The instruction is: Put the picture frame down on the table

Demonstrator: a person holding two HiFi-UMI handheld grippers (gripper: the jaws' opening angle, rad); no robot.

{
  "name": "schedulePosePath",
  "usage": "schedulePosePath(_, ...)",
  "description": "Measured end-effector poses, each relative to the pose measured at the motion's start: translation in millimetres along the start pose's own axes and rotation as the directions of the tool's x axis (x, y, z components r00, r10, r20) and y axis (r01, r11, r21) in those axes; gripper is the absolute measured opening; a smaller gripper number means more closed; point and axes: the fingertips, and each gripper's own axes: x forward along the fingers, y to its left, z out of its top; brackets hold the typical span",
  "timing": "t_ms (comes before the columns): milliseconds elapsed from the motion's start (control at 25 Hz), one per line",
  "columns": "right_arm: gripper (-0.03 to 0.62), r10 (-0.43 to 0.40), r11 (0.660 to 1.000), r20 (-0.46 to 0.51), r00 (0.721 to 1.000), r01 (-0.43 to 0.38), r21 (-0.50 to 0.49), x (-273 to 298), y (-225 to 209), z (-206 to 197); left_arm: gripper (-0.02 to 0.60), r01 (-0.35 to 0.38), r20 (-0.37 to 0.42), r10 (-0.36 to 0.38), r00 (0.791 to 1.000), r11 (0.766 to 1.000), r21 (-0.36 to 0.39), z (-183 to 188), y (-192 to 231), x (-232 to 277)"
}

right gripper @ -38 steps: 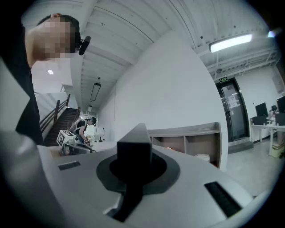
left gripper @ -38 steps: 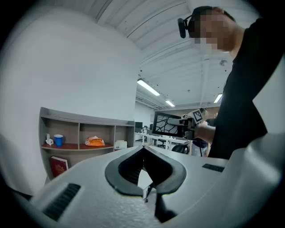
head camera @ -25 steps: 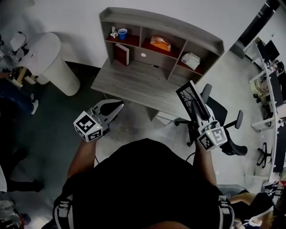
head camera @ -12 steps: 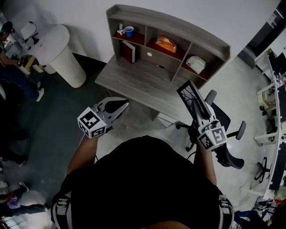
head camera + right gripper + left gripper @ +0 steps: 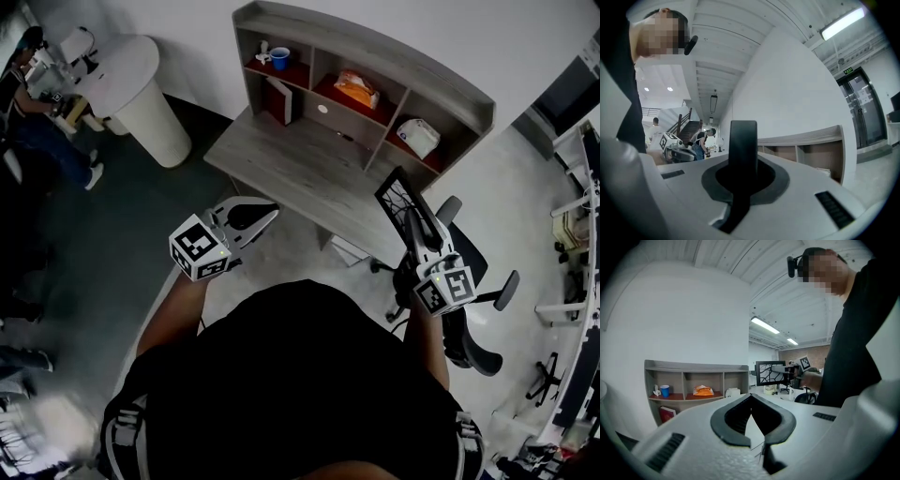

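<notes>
**A:** Where is the picture frame (image 5: 401,201)?

**B:** In the air, clamped in the right claw (image 5: 422,246) by its lower part. In the head view it stands tilted in front of the desk's (image 5: 291,164) right end, near the front edge, and does not rest on the board.

**A:** How does it look?

**B:** It has a thin black rim around a pale panel crossed by black branching lines. The left gripper view shows its face. In the right gripper view it appears edge-on, as a dark, round-topped strip standing straight up between the two jaws, which press on it from either side.

**A:** And the left claw (image 5: 270,215)?

**B:** Its jaws are together with the tips touching and nothing between them. It hangs off the desk's front edge toward the left, well apart from the frame.

**A:** How much room is there on the desk?

**B:** A wide stretch of grey wood lies open between the front edge and the shelf unit (image 5: 375,52) at the back. One small dark thing lies near the foot of the shelves, too small to tell what it is. The compartments hold a blue cup (image 5: 279,58), a red book (image 5: 281,99), an orange packet (image 5: 357,90) and a white bundle (image 5: 419,137).

**A:** Which edges matter?

**B:** The front edge runs slantwise across the head view and passes between the two claws. An office chair (image 5: 467,330) stands beside the desk's right end, close to the right claw. A round white table (image 5: 127,80) stands well off to the left, with a person (image 5: 42,131) beside it.
</notes>
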Motion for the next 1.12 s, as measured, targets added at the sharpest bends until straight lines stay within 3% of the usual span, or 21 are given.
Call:
schedulePosePath(480, 0.017, 0.055, 0.997, -0.004, 0.998, -0.055, 0.059, -13, -46, -19, 0.017, -0.03, -0.025, 0.03, 0.999, 1.0, 0.0, -1, -20, 61)
schedulePosePath(880, 0.017, 0.11, 0.992, 0.01, 0.994, -0.11, 0.057, -5, -45, -16, 0.017, -0.081, -0.031, 0.08, 0.996, 0.996, -0.029, -7, -21, 54)
schedulePosePath(1120, 0.017, 0.116, 0.992, 0.007, 0.993, -0.116, 0.047, -3, -39, -17, 0.017, -0.057, -0.024, 0.056, 0.998, 0.998, -0.041, -15, -21, 60)
